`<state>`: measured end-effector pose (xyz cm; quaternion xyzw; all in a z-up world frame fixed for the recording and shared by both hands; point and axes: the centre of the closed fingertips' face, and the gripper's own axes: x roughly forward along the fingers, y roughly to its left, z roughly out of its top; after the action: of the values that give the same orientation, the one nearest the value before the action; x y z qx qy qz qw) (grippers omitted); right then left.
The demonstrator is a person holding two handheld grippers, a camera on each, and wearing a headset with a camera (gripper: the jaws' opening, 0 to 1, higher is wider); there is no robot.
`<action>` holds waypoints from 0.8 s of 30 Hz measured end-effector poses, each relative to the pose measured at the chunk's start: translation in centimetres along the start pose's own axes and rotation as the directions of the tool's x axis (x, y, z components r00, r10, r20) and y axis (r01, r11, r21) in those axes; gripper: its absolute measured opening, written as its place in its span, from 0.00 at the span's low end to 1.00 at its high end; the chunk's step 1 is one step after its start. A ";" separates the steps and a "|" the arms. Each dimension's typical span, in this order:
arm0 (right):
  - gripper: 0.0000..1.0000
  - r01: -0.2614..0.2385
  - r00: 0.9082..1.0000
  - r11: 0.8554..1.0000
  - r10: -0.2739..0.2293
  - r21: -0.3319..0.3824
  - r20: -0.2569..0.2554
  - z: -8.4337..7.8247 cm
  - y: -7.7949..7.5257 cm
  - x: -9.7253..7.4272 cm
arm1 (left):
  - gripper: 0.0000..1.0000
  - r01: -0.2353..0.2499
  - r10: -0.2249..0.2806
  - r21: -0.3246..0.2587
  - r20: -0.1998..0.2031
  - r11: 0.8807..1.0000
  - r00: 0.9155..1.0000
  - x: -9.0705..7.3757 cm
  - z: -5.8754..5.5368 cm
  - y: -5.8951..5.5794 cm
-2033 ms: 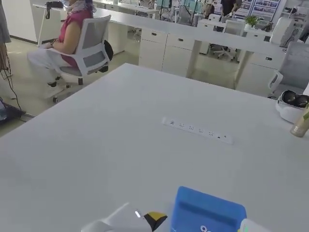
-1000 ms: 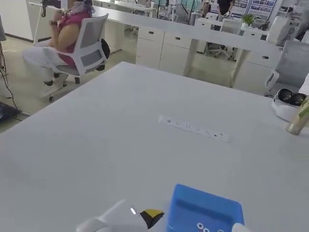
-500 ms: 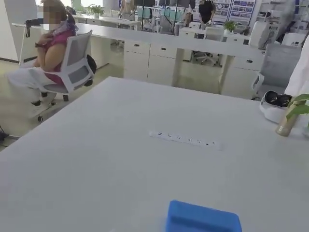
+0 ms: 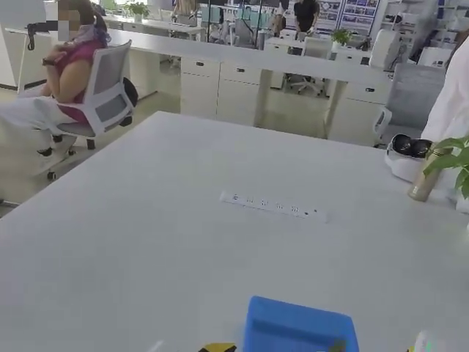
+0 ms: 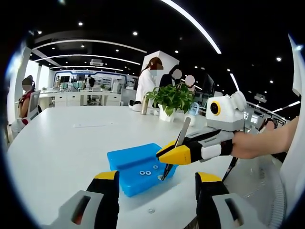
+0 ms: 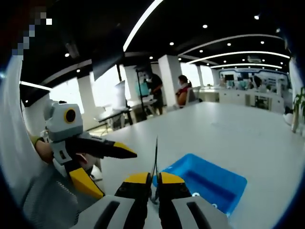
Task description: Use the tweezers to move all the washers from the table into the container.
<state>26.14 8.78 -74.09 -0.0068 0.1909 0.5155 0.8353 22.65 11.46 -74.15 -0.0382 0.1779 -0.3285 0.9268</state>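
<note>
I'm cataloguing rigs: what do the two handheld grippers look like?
They match. The left gripper has two grey jaw arms, each with a black band and a yellow tip. The right gripper has the same grey arms and yellow tips. Seen from the left gripper view, its jaws taper to a yellow point ahead of black and white sections.
</note>
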 end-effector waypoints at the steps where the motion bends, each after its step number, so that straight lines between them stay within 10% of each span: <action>1: 0.03 0.002 1.000 1.000 -0.002 -0.003 0.010 0.5 0.0 -0.1 | 0.65 -0.003 0.003 0.000 0.002 1.000 1.000 0.0 0.0 0.1; 19: 0.03 0.011 1.000 0.998 -0.010 -0.064 0.010 4.8 -1.9 1.6 | 0.72 -0.033 0.028 0.078 0.073 0.996 0.997 -0.2 1.7 -0.7; 24: 0.03 0.021 1.000 0.998 -0.021 -0.067 0.003 5.2 -3.1 3.0 | 0.81 -0.047 0.048 -0.009 0.180 0.999 0.982 -0.6 3.7 -0.5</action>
<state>31.57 10.99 -70.83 -0.0364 0.1725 0.5127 0.8403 23.22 11.32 -70.46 -0.0656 0.0947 -0.3011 0.9466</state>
